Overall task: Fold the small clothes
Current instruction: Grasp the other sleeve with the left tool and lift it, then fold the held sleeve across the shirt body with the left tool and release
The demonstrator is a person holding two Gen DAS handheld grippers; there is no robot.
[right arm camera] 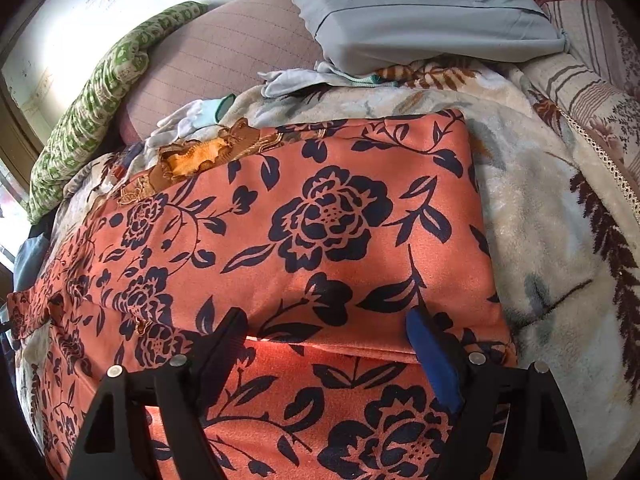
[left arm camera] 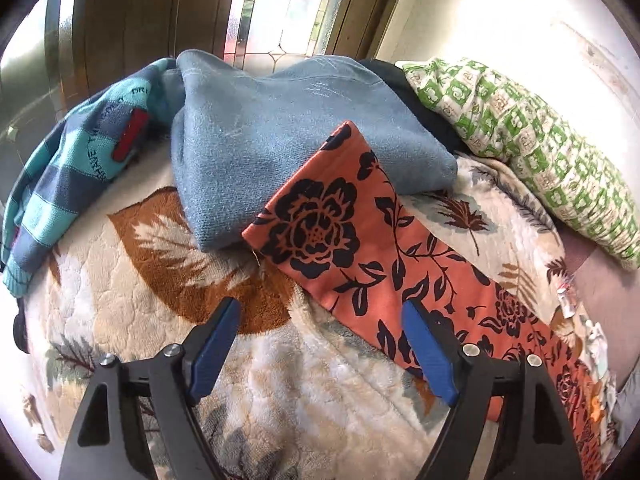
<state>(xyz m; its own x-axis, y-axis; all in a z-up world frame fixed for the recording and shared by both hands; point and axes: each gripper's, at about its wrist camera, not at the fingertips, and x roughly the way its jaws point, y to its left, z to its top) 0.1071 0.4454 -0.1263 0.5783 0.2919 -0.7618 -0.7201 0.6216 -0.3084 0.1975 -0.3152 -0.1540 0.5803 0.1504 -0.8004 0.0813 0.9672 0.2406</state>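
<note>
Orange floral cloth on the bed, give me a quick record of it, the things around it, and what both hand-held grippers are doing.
item: orange floral cloth, laid out, one layer folded over another
surface: leaf-pattern blanket
beyond it: blue towel; the cloth's far corner lies on it
left of towel: striped sweater
by the wall: green patterned pillow
far side: grey pillow
left hand-held gripper: open, over blanket and cloth edge
right hand-held gripper: open, over the cloth's folded edge
</note>
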